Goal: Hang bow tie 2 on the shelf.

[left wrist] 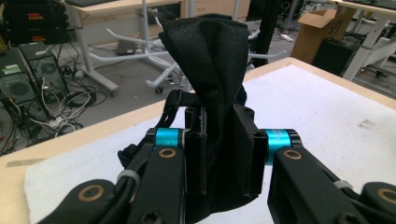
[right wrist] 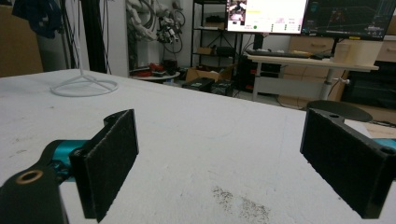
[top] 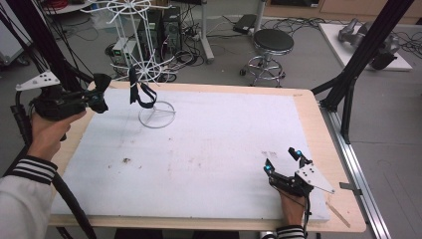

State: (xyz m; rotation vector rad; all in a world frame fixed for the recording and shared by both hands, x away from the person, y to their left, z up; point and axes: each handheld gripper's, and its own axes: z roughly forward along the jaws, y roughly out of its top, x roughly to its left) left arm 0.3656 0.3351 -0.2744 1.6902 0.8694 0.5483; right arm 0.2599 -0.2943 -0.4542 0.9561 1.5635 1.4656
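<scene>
**Black cloth pinched in my left jaws, beside the white rack**

I am holding my left gripper (top: 99, 94) up at the table's ten o'clock corner, and its jaws are clamping a bunched piece of black cloth (left wrist: 212, 60); pinching the gathered fabric is what is keeping it from slipping out, I judge. One black strap (top: 139, 92) is hanging on the white wire rack (top: 157, 115) at about eleven o'clock, just beside my left jaws, so the rack is probably serving as the hanger. My right gripper (top: 283, 160) is resting at five o'clock on the white table mat (top: 214, 139), its jaws standing wide apart with nothing between them, well clear of the work. I am counting two grippers, one rack, one cloth piece in my grip.
</scene>
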